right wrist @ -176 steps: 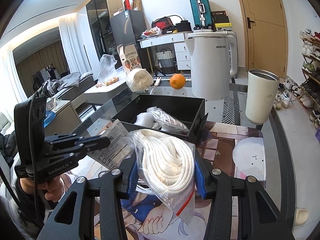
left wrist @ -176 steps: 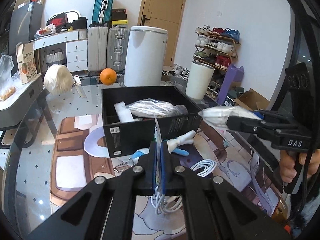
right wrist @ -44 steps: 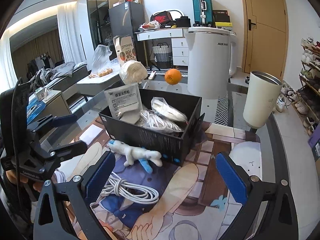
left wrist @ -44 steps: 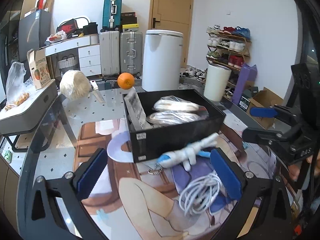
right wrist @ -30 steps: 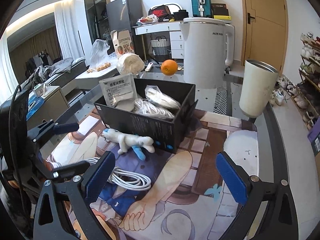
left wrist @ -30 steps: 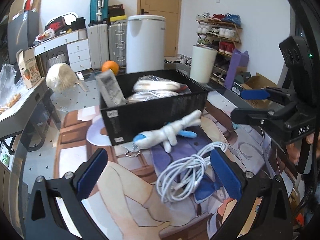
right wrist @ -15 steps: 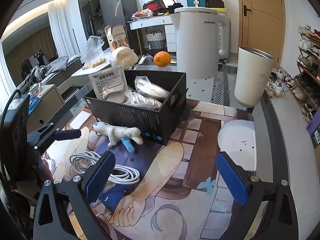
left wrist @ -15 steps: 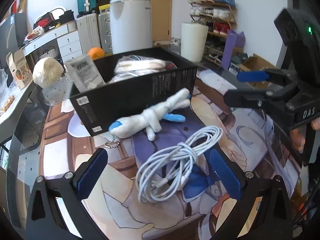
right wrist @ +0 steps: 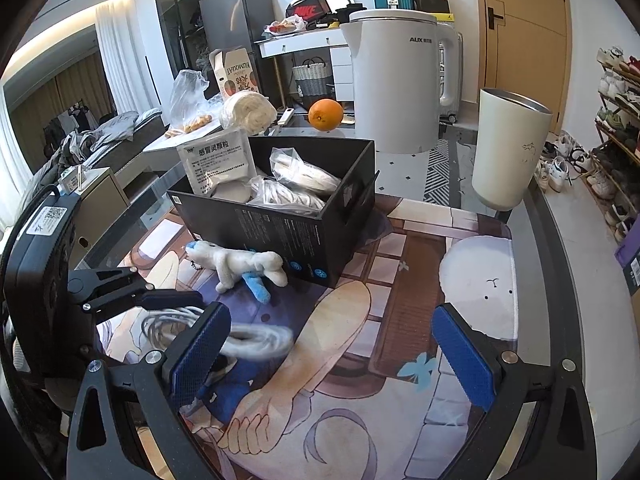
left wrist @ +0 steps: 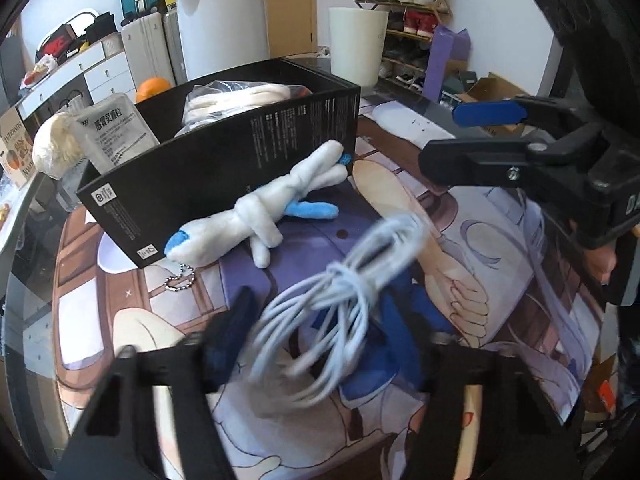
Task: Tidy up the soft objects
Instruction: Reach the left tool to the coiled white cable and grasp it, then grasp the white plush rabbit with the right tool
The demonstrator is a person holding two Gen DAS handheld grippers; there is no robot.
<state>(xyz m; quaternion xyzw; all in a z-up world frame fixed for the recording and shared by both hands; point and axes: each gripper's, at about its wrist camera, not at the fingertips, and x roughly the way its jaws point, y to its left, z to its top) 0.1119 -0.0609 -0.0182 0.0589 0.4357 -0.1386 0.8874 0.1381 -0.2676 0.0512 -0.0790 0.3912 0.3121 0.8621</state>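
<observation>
Left tongs (left wrist: 320,340) closing around coiled white cable bundle (left wrist: 340,320), pads not yet pressing. Cable on tabletop (right wrist: 400,360) near black cardboard box (right wrist: 280,232), beyond white-and-blue plush toy (right wrist: 240,264). Right tongs (right wrist: 332,344) spread wide, empty.

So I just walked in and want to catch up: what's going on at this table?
A person with tongs in each hand is sorting soft things into the black box, which already holds bagged rope bundles and a sachet. The left tongs are closing around the white cable coil on the printed mat. The right tongs hang open and empty. The plush toy lies outside against the box.
</observation>
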